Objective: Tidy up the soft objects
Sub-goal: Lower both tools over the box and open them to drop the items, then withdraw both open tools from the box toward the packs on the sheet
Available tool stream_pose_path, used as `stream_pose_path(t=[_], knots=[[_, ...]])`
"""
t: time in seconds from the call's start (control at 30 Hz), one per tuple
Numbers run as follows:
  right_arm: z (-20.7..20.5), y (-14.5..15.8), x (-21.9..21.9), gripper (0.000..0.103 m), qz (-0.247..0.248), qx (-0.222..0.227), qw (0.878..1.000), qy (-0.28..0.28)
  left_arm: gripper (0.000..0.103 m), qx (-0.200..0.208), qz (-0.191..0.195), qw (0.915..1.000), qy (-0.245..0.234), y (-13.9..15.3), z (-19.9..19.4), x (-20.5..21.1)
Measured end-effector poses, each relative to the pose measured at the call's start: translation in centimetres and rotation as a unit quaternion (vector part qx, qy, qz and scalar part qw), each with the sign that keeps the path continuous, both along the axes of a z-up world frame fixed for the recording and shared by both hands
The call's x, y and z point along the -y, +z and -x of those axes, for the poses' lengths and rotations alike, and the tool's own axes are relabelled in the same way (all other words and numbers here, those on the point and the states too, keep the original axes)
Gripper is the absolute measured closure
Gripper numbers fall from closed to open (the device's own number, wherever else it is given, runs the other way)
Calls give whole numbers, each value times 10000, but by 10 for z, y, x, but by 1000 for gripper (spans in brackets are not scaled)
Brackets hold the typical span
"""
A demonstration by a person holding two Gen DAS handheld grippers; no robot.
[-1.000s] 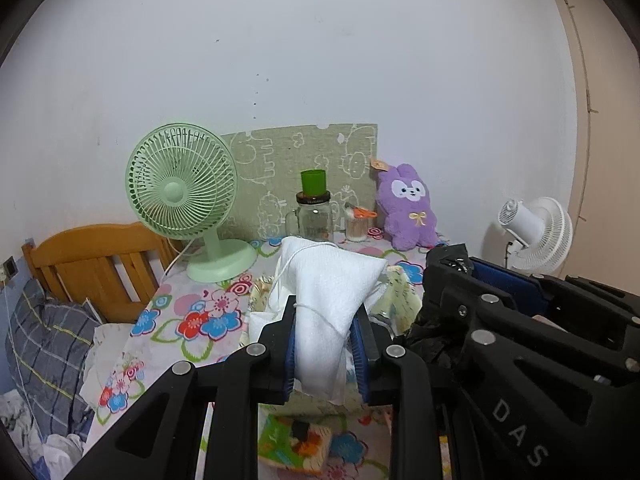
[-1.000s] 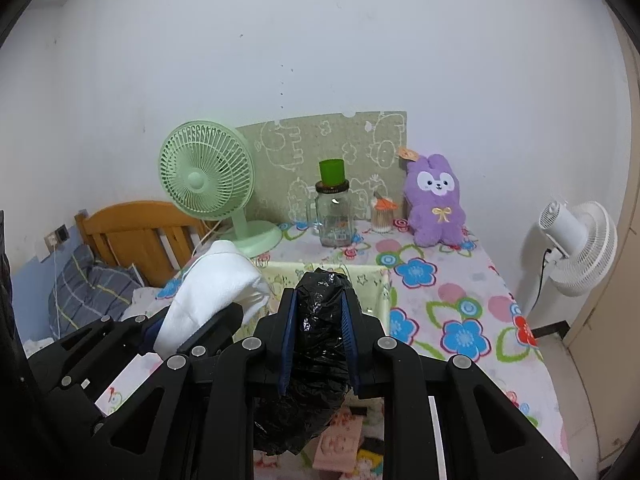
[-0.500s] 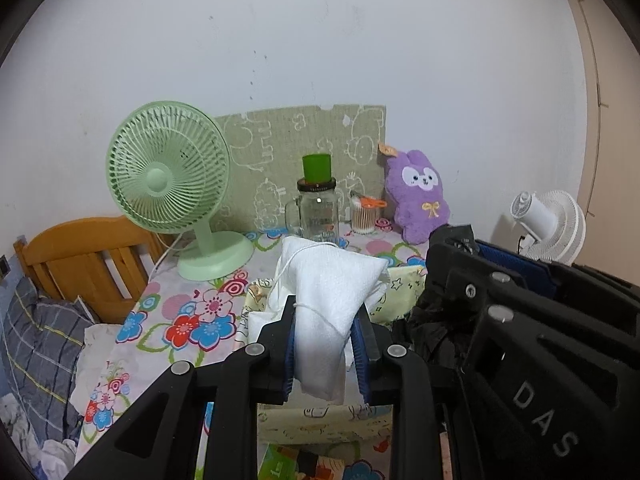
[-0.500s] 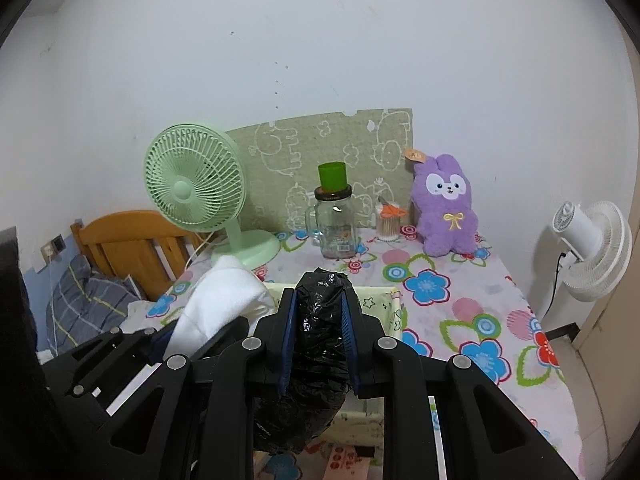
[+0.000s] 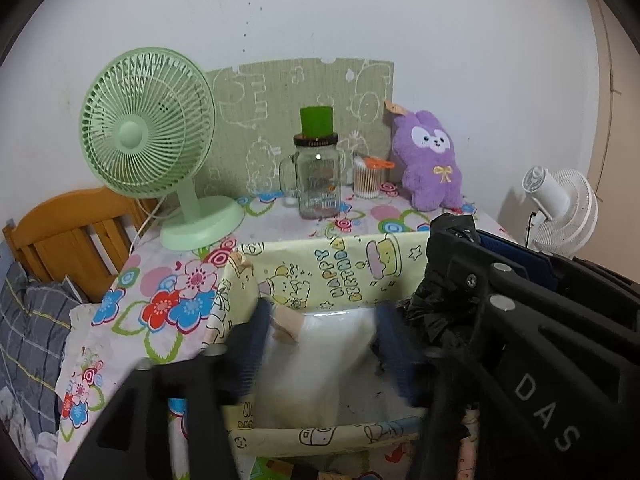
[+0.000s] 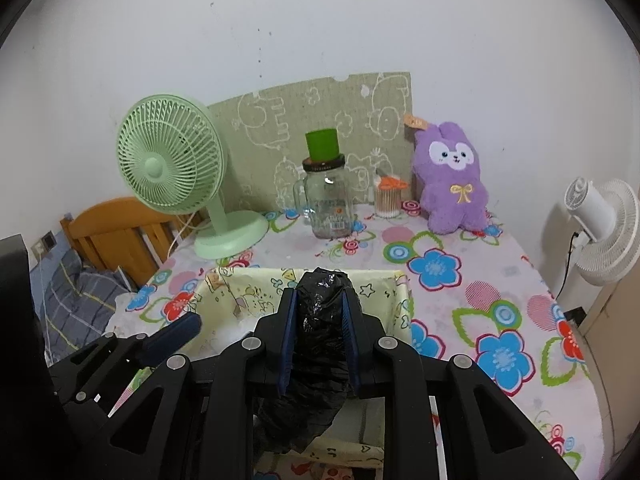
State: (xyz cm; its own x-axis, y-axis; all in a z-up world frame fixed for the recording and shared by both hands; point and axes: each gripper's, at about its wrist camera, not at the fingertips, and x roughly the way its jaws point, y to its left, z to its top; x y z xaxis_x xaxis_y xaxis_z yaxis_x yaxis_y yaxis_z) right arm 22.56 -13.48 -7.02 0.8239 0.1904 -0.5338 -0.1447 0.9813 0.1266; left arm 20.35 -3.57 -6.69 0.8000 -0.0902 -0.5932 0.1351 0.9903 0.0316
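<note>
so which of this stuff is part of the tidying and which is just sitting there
Job in hand:
- white cloth bag, between the open left gripper fingers, in the yellow fabric bin
- black plastic bag, clamped in the right gripper

Lying about:
- green fan
- glass jar
- purple plush
- white fan

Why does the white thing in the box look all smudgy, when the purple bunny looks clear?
Left wrist view: the white cloth and the left gripper smear with motion blur, while the purple bunny stays sharp. Right wrist view: the black bag in the right gripper is crisp; the fisheye lens bends the edges.
</note>
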Motion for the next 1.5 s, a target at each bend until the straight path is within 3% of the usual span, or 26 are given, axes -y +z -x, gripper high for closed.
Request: stream_pose_path(t=[0.07, 0.27, 0.43, 0.83, 1.13, 1.5], knots=[[-1, -2, -1, 76, 14, 14, 10000, 9, 22, -1, -11, 10000, 70, -2, -1, -2], [-4, -6, -6, 71, 77, -39, 9999, 112, 18, -137, -18, 9998, 114, -7, -5, -6], [-2, -6, -7, 43, 113, -11, 9999, 128, 16, -174, 29, 9998, 136, -6, -3, -10], [14, 4, -5, 13, 244, 140, 9996, 78, 8, 32, 67, 9999, 124, 4, 13, -12], [35, 16, 1, 0, 116, 256, 9996, 94, 0, 213, 131, 9996, 98, 17, 34, -11], [67, 25, -1, 0, 361, 347, 9987, 66, 0, 319, 179, 9992, 138, 25, 60, -9]])
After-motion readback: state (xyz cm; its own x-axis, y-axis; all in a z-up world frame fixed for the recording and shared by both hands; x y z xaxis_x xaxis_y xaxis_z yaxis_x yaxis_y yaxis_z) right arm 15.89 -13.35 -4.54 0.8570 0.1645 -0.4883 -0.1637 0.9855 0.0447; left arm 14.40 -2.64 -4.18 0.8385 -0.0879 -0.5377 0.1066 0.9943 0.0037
